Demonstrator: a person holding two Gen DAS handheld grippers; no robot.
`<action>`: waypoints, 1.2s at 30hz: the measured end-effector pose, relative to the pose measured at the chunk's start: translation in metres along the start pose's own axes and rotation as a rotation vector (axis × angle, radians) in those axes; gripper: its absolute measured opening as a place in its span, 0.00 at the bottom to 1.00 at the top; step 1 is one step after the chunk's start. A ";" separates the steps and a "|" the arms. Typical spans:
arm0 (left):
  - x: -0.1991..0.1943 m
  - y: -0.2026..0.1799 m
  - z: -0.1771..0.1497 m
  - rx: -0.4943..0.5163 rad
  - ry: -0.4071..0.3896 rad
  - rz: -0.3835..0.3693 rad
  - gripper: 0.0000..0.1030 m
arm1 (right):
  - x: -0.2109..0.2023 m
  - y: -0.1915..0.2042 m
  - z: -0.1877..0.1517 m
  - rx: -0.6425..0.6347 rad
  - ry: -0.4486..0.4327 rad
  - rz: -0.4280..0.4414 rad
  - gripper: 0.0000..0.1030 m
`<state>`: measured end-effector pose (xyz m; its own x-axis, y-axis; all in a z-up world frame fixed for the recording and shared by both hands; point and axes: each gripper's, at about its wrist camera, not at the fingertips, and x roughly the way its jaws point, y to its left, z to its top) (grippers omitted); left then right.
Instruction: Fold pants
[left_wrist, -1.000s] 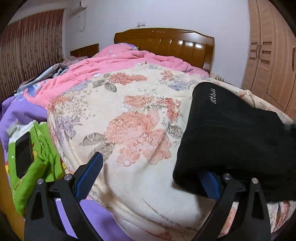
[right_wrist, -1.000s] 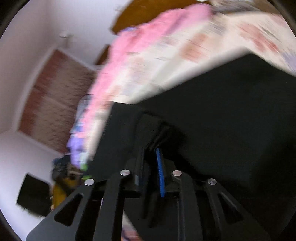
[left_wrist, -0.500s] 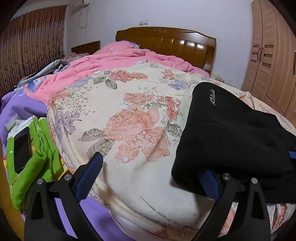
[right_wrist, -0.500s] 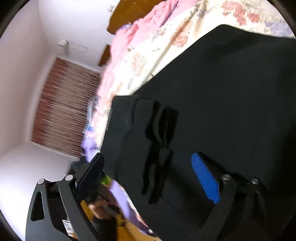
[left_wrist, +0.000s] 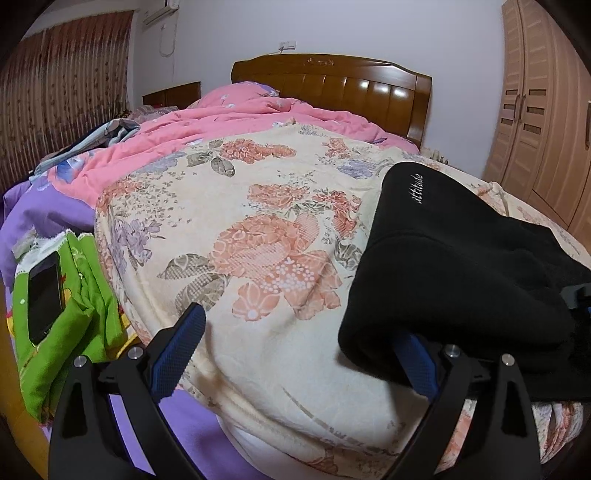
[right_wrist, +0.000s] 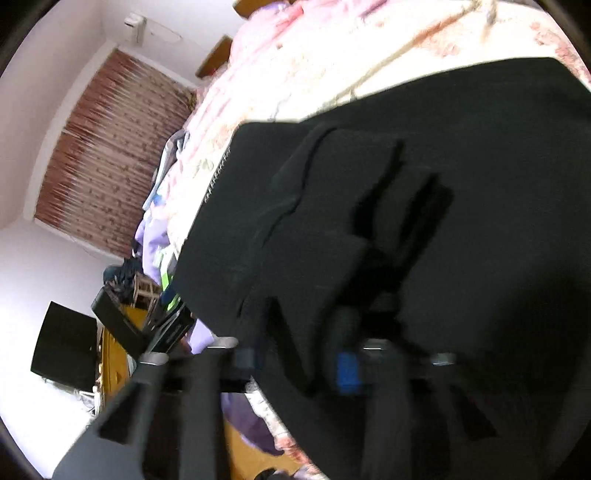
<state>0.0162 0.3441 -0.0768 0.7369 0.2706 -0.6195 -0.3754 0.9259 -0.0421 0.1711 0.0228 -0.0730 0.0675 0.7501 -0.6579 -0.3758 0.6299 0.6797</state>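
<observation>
Black pants (left_wrist: 461, 258) with small white lettering lie folded at the right of the floral blanket (left_wrist: 258, 240). My left gripper (left_wrist: 297, 354) is open wide at the blanket's near edge. Its right pad (left_wrist: 415, 365) is tucked under the pants' near left corner, and its left pad (left_wrist: 181, 347) is over bare blanket. In the blurred right wrist view the pants (right_wrist: 443, 184) fill the frame. My right gripper (right_wrist: 295, 365) is closing with a hanging fold of the pants between its pads. A thin gap still shows beside the left pad.
A pink quilt (left_wrist: 221, 125) is bunched toward the wooden headboard (left_wrist: 351, 85). A phone (left_wrist: 44, 295) lies on green cloth (left_wrist: 77, 332) at the bed's left edge over a purple sheet. A wooden wardrobe (left_wrist: 546, 110) stands at the right.
My right gripper, shut on a pants fold a second ago, opened wide, shifted along the pants' edge and has narrowed again around a fold. The left gripper has stayed put.
</observation>
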 end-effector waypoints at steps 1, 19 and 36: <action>0.000 0.000 0.000 0.005 -0.001 0.000 0.93 | -0.005 -0.001 -0.003 -0.003 -0.028 0.006 0.19; -0.016 -0.038 0.003 0.177 -0.040 0.064 0.97 | -0.047 -0.021 -0.031 -0.020 -0.193 -0.084 0.16; -0.026 -0.040 0.001 0.222 -0.069 0.099 0.97 | -0.080 -0.021 -0.045 -0.042 -0.261 -0.100 0.15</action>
<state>0.0125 0.3003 -0.0577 0.7420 0.3729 -0.5571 -0.3203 0.9272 0.1939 0.1316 -0.0591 -0.0494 0.3405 0.7142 -0.6115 -0.3926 0.6990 0.5977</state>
